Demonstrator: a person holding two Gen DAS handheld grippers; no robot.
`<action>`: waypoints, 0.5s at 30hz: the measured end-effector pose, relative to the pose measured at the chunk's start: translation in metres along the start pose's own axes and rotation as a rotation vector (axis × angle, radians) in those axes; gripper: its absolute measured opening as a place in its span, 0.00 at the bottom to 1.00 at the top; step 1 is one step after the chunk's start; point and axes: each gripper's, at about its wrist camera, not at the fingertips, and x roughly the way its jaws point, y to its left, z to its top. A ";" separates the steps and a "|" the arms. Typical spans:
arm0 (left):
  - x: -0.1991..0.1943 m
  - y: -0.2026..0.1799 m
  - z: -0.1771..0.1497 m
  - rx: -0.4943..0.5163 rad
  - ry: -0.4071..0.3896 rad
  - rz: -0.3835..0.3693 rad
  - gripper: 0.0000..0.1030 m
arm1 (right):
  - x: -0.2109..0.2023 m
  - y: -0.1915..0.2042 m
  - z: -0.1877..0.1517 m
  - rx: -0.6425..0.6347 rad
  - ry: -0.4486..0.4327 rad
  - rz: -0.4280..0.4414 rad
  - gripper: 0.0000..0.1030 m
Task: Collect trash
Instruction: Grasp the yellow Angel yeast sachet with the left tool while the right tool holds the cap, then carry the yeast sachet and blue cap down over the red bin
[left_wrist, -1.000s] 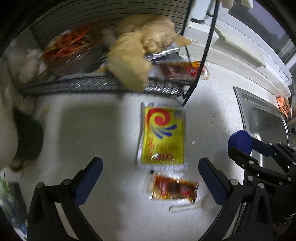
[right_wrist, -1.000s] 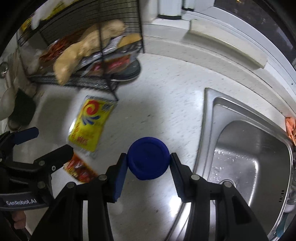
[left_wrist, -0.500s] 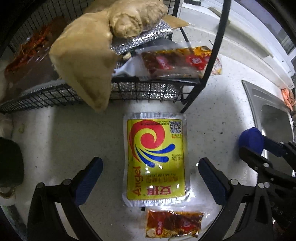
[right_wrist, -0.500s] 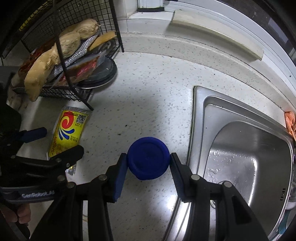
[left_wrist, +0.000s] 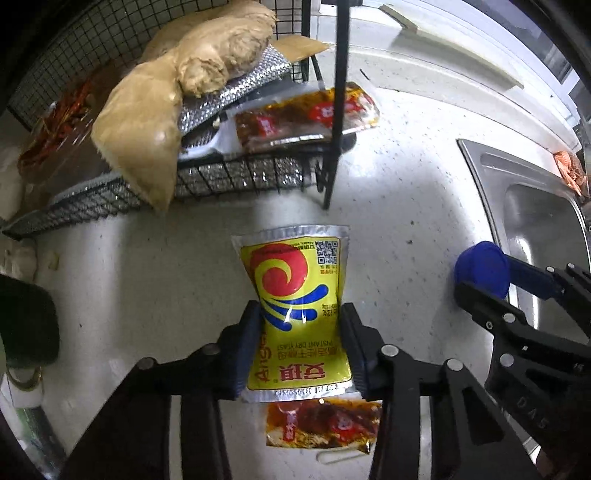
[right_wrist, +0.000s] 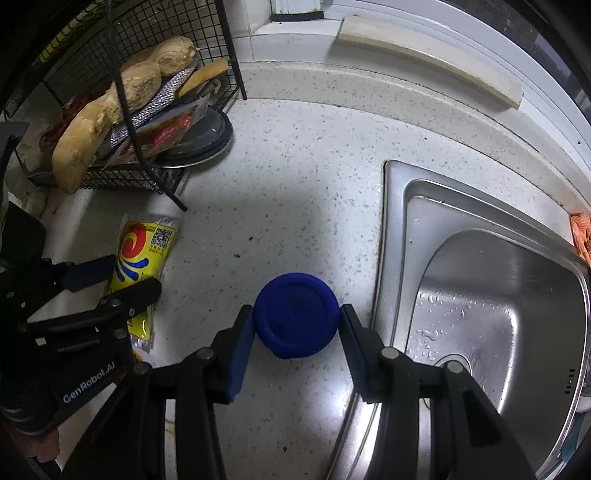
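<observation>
Left claw (left_wrist: 300, 345) pinches the crumpled yellow yeast packet (left_wrist: 295, 295), seemingly lifted.

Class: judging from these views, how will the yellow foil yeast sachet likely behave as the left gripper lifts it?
The yellow foil yeast sachet already pinches inward between the left gripper pads, so it is probably floppy. Its glossy foil may slip. It looks flat, likely light.

Glossy foil-edged yeast packet (left_wrist: 299, 314), crinkled. Glossy clear-plastic sauce sachet (left_wrist: 321, 424). Matt blue plastic lid (right_wrist: 295, 314). Speckled polished stone countertop (right_wrist: 295, 177). Brushed stainless sink (right_wrist: 498, 295), wet. Black coated wire rack (left_wrist: 229, 177). Rough ginger root (left_wrist: 147, 122).
</observation>
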 end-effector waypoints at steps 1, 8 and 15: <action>-0.001 -0.002 -0.008 -0.003 0.001 -0.004 0.38 | -0.001 0.000 -0.001 -0.005 -0.002 -0.002 0.43; -0.015 -0.013 -0.023 -0.012 -0.021 0.011 0.38 | -0.018 -0.001 -0.012 -0.020 -0.034 0.006 0.42; -0.067 -0.028 -0.043 -0.001 -0.076 0.008 0.38 | -0.053 -0.011 -0.033 -0.018 -0.077 0.006 0.42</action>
